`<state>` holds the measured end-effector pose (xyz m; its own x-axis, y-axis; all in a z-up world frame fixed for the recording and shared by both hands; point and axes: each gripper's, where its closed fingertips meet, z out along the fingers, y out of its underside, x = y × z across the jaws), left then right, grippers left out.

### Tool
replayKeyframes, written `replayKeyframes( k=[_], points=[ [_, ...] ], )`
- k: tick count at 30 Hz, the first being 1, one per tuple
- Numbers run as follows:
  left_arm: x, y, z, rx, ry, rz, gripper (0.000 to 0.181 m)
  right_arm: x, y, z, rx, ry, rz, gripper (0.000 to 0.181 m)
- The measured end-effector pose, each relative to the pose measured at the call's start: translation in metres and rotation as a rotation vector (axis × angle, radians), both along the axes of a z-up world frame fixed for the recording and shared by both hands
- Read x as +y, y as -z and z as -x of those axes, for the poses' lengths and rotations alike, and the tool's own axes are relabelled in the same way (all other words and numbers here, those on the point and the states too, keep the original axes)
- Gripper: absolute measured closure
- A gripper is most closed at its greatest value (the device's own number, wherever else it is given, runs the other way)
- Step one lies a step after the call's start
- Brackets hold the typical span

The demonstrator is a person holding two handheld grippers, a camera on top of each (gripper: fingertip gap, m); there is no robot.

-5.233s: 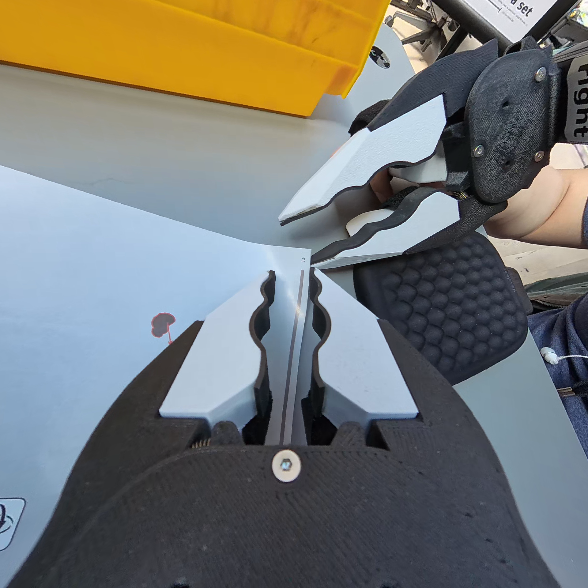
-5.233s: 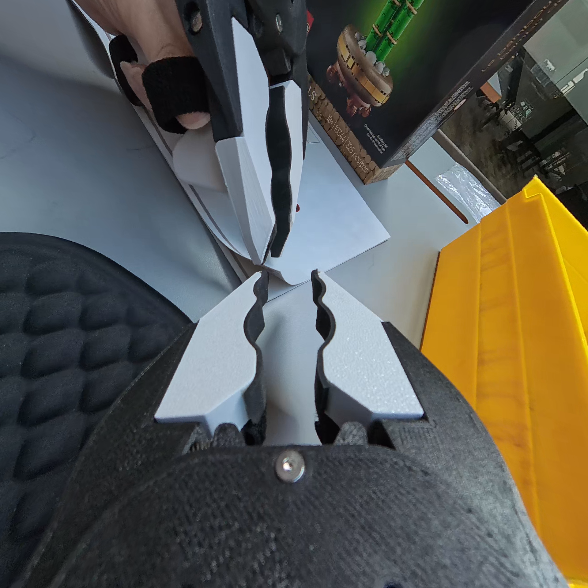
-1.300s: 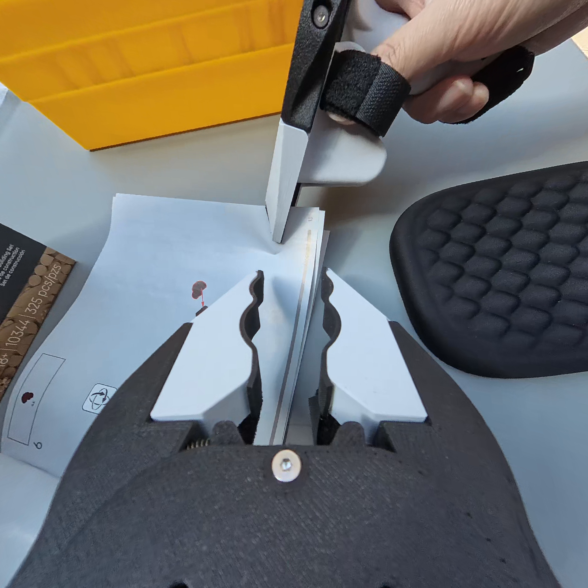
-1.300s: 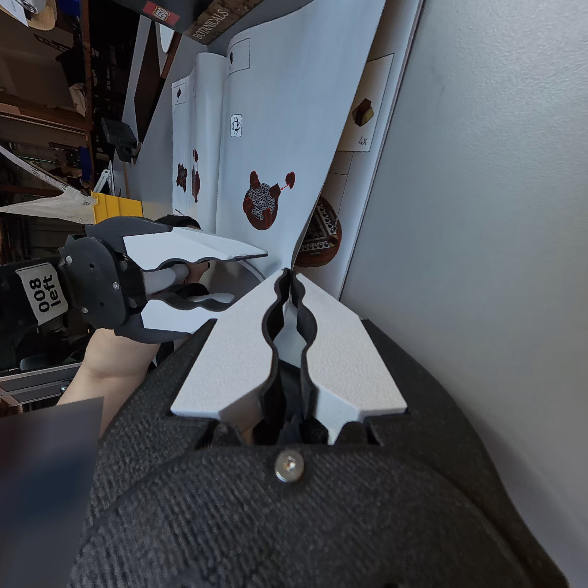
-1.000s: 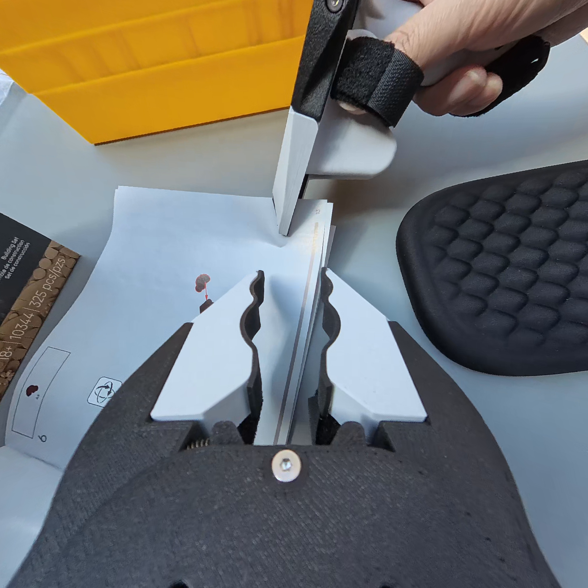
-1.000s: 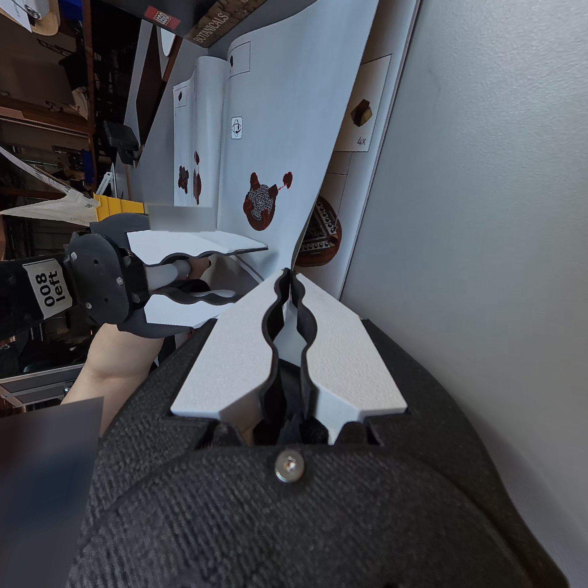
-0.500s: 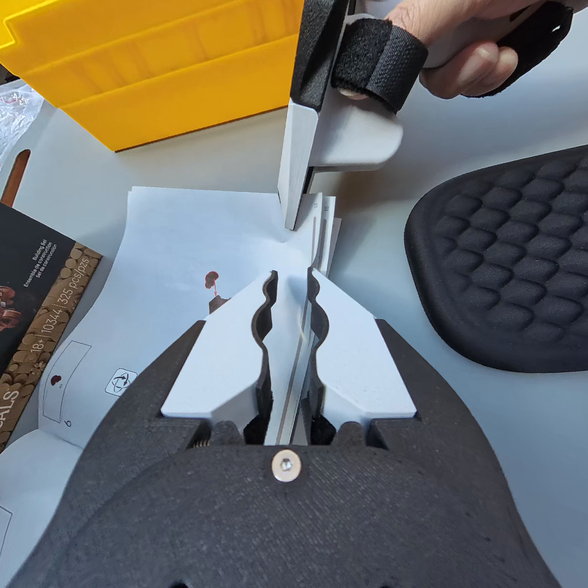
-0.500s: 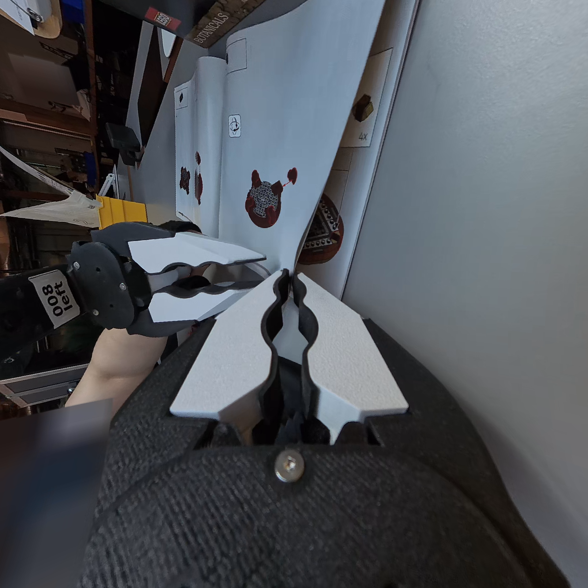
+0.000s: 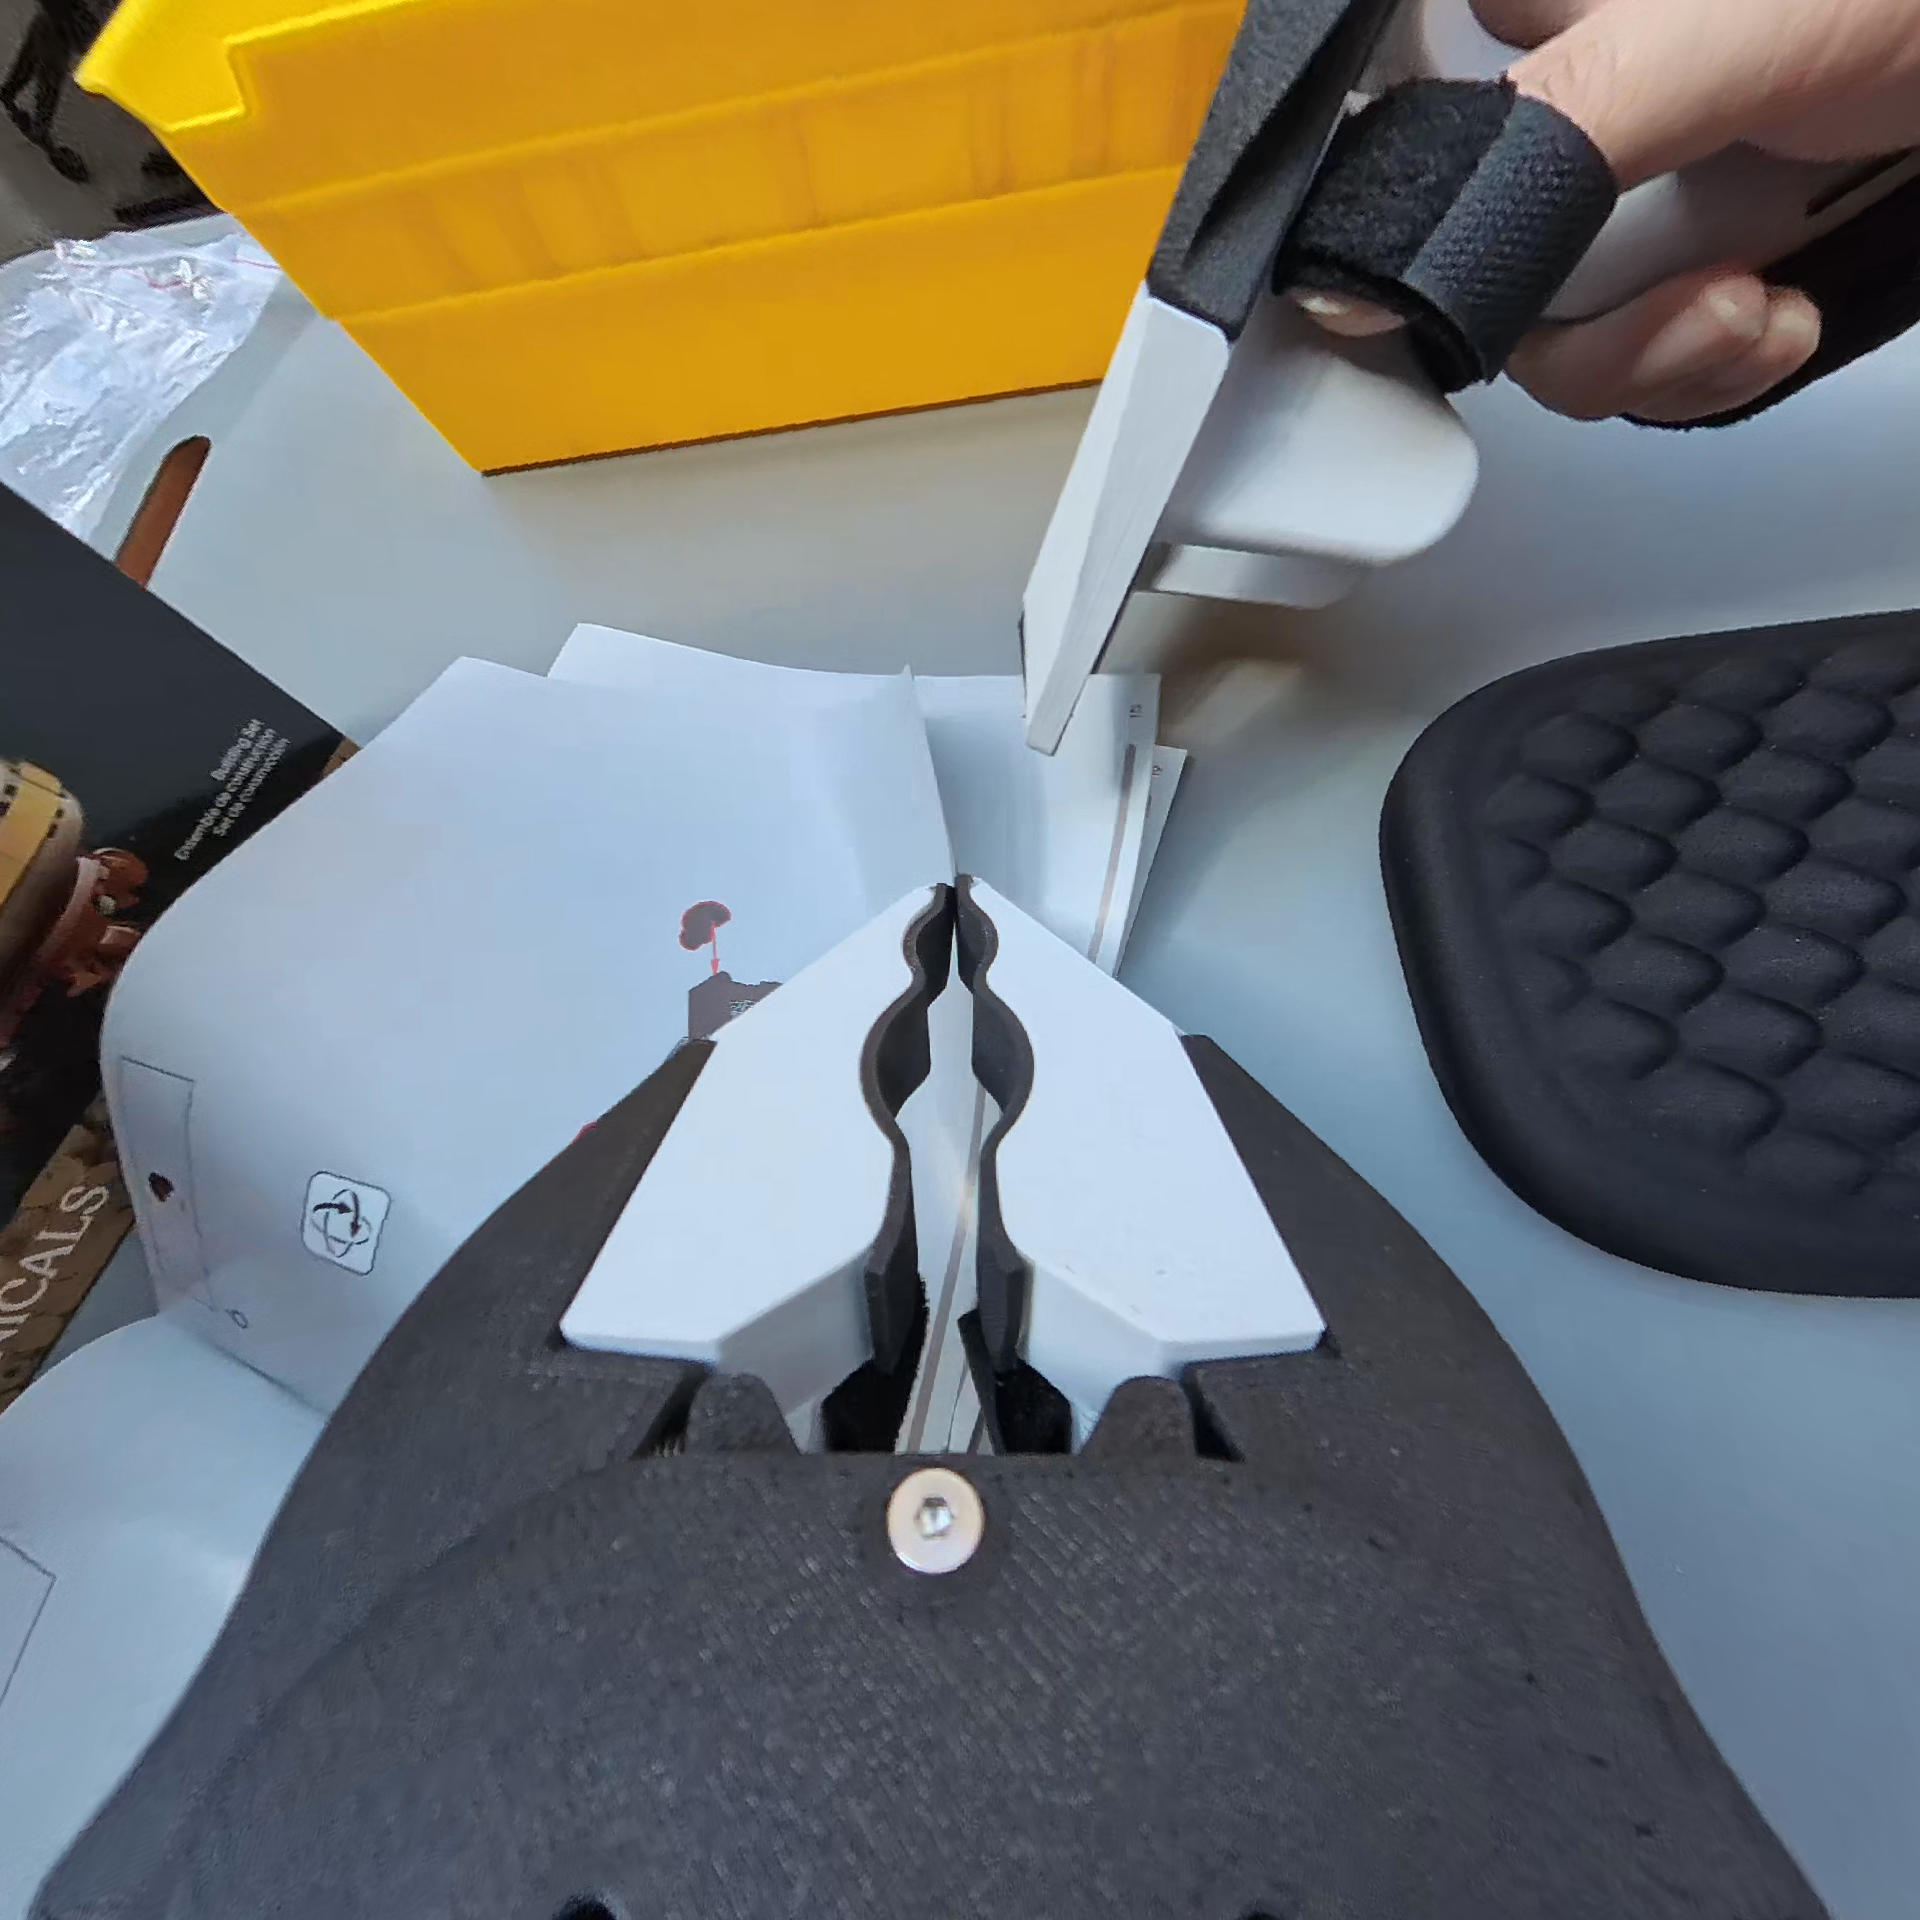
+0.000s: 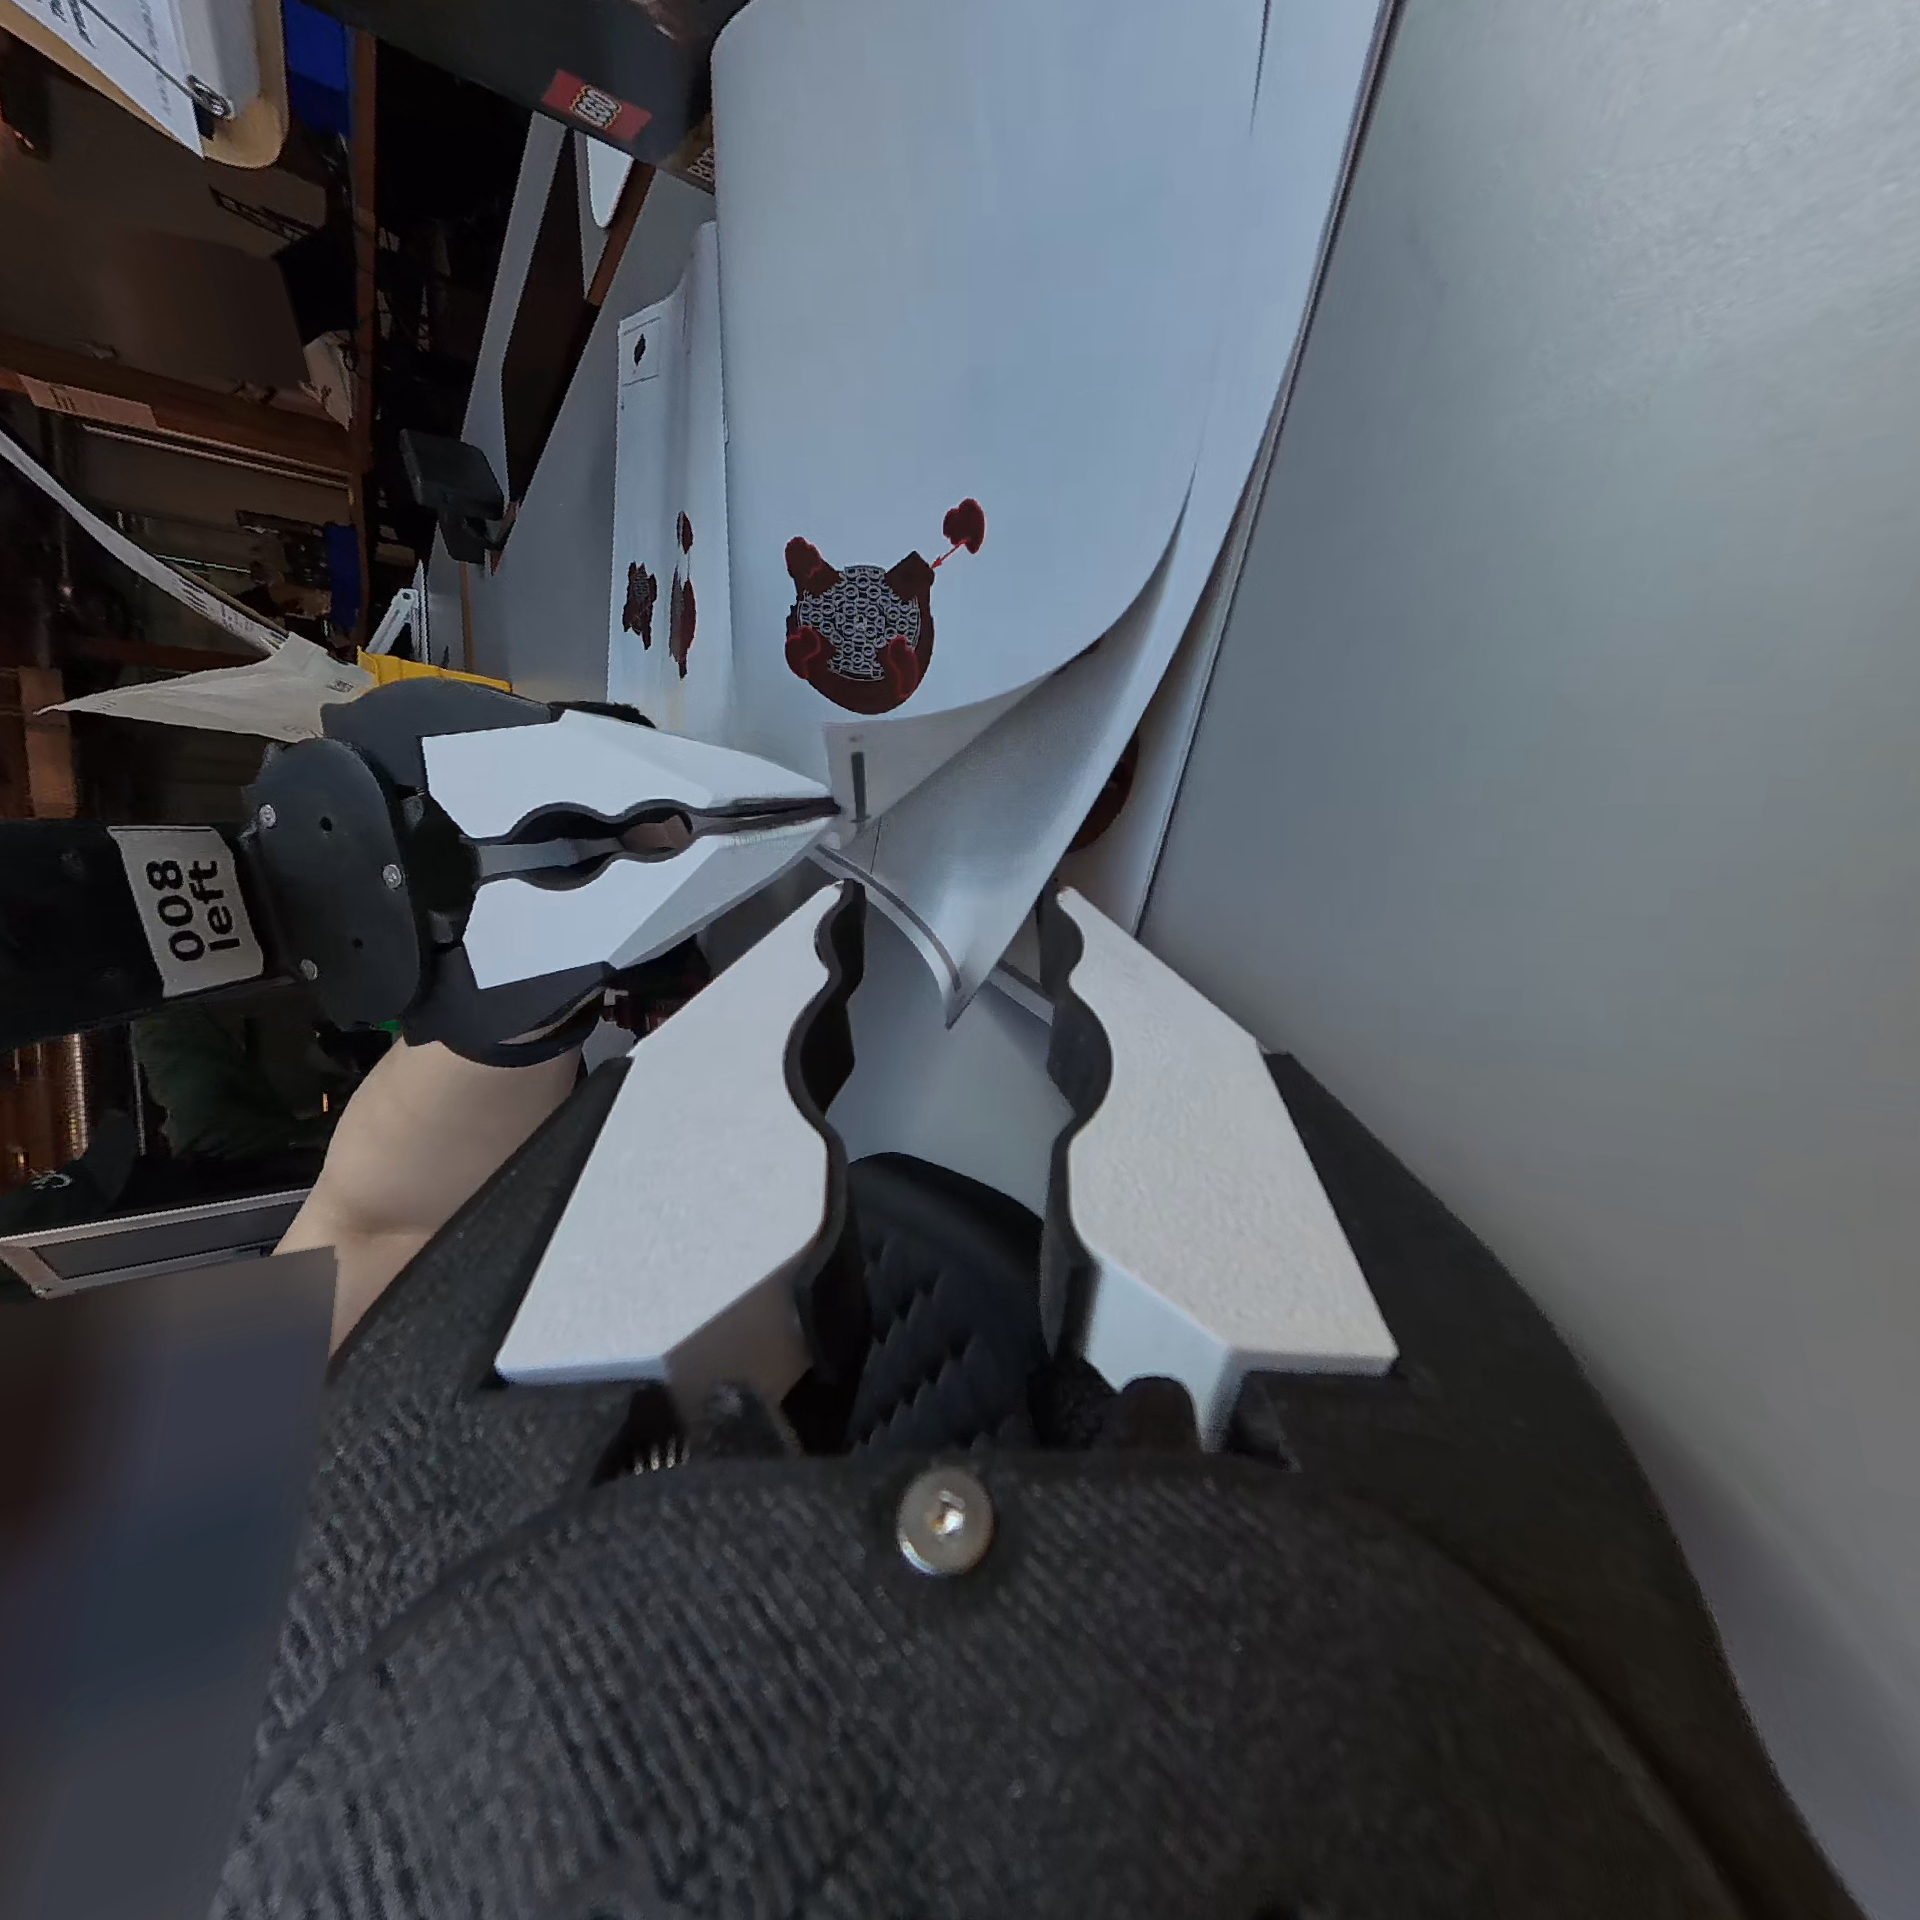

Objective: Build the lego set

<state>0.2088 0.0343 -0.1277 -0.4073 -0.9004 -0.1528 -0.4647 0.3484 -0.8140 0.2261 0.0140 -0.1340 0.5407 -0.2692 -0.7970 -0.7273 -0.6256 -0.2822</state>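
Note:
The instruction booklet (image 9: 499, 894) lies open on the grey table, its pale pages showing dark red build drawings. My left gripper (image 9: 954, 889) is shut on the corner of one page, which curls up from the stack; the right wrist view shows this pinch (image 10: 827, 812) and the lifted page (image 10: 935, 416). My right gripper (image 10: 945, 914) is open and empty, its fingers just in front of the curled page edges. In the left wrist view it (image 9: 1047, 719) hangs tip-down over the booklet's far right corner, held by a hand.
A yellow bin (image 9: 727, 239) stands at the back. The black set box (image 9: 94, 810) lies at the left, with a clear plastic bag (image 9: 94, 343) behind it. A black dimpled pad (image 9: 1683, 966) lies to the right. Bare grey table (image 10: 1610, 831) lies beside the booklet. Left and right tips are no more than a few centimetres apart.
My left gripper has closed on the page corner. My right gripper has opened, let go of the page and drawn back slightly.

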Motion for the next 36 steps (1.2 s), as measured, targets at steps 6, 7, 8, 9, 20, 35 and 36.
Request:
replayKeyframes(
  k=[6,7,8,9,20,35,36],
  points=[
    [0.021,-0.033,0.011,-0.115,-0.137,0.099,0.181,-0.012,0.003,0.003,-0.144,-0.071,0.057,0.146],
    [0.025,-0.037,0.016,-0.129,-0.160,0.122,0.181,-0.012,0.001,0.001,-0.229,-0.072,0.050,0.145],
    [0.030,-0.041,0.020,-0.144,-0.185,0.145,0.181,-0.013,-0.001,-0.006,-0.342,-0.072,0.055,0.142],
    [0.034,-0.046,0.024,-0.161,-0.207,0.171,0.181,-0.014,-0.004,-0.012,-0.464,-0.073,0.060,0.139],
    [0.065,-0.062,0.053,-0.220,-0.309,0.295,0.181,0.043,-0.020,0.023,-0.622,-0.112,-0.130,0.140],
    [-0.002,0.024,0.028,0.142,0.134,-0.072,0.135,-0.007,-0.015,0.011,-0.996,-0.442,-0.177,0.134],
    [-0.005,0.026,0.025,0.158,0.152,-0.076,0.137,-0.011,-0.008,0.012,-1.021,-0.466,-0.161,0.134]
  ],
)
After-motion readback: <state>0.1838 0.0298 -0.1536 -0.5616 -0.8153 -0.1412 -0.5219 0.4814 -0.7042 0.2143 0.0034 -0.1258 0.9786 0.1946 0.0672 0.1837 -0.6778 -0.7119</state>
